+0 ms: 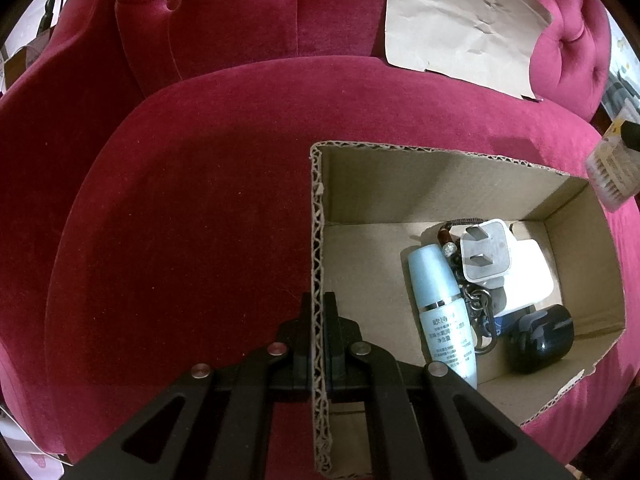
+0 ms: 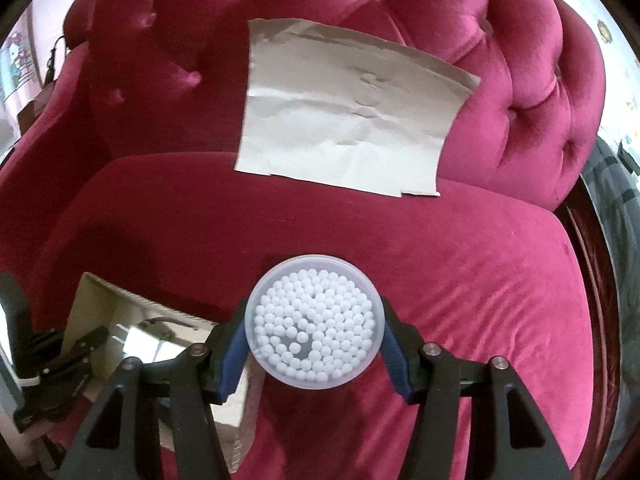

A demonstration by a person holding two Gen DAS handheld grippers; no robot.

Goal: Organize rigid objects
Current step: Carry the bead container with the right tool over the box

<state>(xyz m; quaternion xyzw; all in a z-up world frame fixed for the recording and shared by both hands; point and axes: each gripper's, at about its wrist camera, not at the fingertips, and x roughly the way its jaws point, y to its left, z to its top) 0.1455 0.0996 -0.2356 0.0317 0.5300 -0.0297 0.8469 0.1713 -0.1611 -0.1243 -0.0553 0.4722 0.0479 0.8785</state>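
While clamped on the left corrugated wall of the open brown cardboard box [image 1: 440, 184], left gripper [image 1: 319, 320] pinched tight, one finger outside the wall and one inside. Resting on the seat of the crimson velvet tufted armchair [image 1: 192, 208], that box. Lying inside on its floor, towards the near right corner: pale blue cylindrical cosmetic bottle [image 1: 442, 308] with a silver band, white two-pin plug adapter [image 1: 486, 254] propped on a white block, dark metal keychain [image 1: 478, 304] with a corded bead fob between bottle and adapter, glossy black rounded case [image 1: 540, 338] just right of the chain. Right gripper [image 2: 315, 330] grasping the round clear plastic tub of white-tipped cotton swabs [image 2: 315, 322], blue-padded fingers [image 2: 234, 354] pressing on either side of the tub, swab tips facing the camera. Held in the air above the seat cushion, right of the box; seen from the left wrist as a clear cylinder at the far right edge, beyond the box's right wall. Leaning against the chair's buttoned backrest, a creased beige paper sheet [image 2: 348, 120], lower edge touching the cushion.
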